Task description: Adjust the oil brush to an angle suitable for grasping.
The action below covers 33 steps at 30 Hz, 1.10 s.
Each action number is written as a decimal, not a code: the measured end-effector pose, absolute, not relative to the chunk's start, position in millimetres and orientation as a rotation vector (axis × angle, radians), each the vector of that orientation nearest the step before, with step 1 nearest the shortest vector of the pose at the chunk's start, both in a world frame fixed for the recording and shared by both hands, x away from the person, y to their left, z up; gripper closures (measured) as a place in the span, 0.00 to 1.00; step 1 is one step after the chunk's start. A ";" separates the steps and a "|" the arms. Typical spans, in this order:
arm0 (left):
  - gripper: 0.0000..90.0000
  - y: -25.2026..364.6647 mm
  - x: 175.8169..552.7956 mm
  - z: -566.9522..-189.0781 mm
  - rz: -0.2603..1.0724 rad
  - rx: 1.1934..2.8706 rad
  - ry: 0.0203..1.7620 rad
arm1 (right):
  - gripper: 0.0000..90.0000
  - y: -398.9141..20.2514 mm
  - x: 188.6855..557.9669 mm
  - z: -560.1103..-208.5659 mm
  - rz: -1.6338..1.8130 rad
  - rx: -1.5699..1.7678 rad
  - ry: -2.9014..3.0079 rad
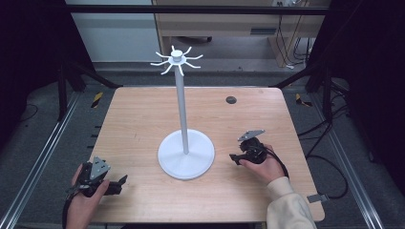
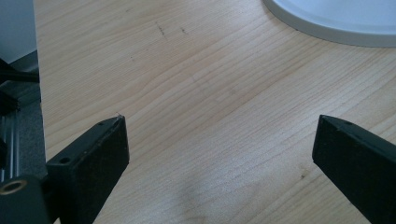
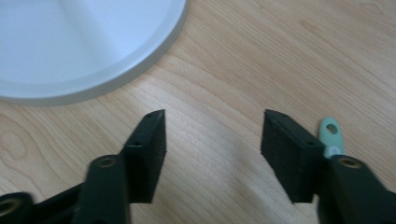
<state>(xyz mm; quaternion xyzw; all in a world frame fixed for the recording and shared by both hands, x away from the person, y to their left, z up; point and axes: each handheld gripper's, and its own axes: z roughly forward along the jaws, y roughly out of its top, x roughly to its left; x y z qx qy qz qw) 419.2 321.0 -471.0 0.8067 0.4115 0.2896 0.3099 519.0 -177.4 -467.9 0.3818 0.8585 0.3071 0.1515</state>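
Observation:
A white stand rises from the middle of the wooden table (image 1: 143, 114), with a round base (image 1: 186, 155), a thin pole and a crown of bare hooks (image 1: 177, 59). My left gripper (image 1: 120, 185) rests near the front left corner, held in a hand and pointing right toward the base. In the left gripper view it (image 2: 219, 140) is open wide over bare wood, with the base rim (image 2: 336, 23) at the top right. My right gripper (image 1: 233, 159) sits just right of the base, pointing left. It (image 3: 215, 135) is open and holds nothing, with the base (image 3: 70, 42) close ahead.
A small pale green tag with a hole (image 3: 332, 135) lies on the wood beside my right gripper's right jaw. A black round grommet (image 1: 231, 99) sits in the tabletop at the back. Metal rails and cables run along both sides of the table.

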 end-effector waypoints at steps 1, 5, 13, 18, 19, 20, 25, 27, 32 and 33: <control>0.04 321.0 419.3 -471.0 0.765 2.131 1.087 | 0.60 -177.9 518.9 -468.4 0.877 1.066 2.468; 0.04 320.6 419.4 -471.2 0.764 2.135 1.084 | 0.70 -179.2 518.9 -468.4 0.849 1.068 2.473; 0.04 320.3 419.6 -471.4 0.763 2.137 1.084 | 0.88 -183.6 519.7 -469.2 0.851 1.089 2.469; 0.04 320.0 419.6 -471.4 0.762 2.138 1.084 | 0.96 -185.4 520.1 -471.1 0.832 1.088 2.487; 0.04 320.0 419.6 -471.4 0.762 2.139 1.084 | 0.97 -185.7 520.2 -471.1 0.834 1.092 2.486; 0.04 320.0 419.6 -471.4 0.762 2.139 1.084 | 0.97 -185.7 520.2 -471.1 0.834 1.092 2.486; 0.04 320.3 419.7 -471.5 0.763 2.137 1.083 | 1.00 -187.6 520.5 -470.2 0.840 1.113 2.482; 0.04 320.4 419.7 -471.3 0.764 2.138 1.083 | 1.00 -188.0 520.3 -469.7 0.844 1.117 2.479; 0.04 320.1 419.6 -471.2 0.763 2.140 1.084 | 1.00 -189.8 520.2 -468.5 0.867 1.126 2.471; 0.04 320.0 419.6 -471.3 0.763 2.140 1.083 | 1.00 -189.7 520.1 -468.5 0.869 1.129 2.473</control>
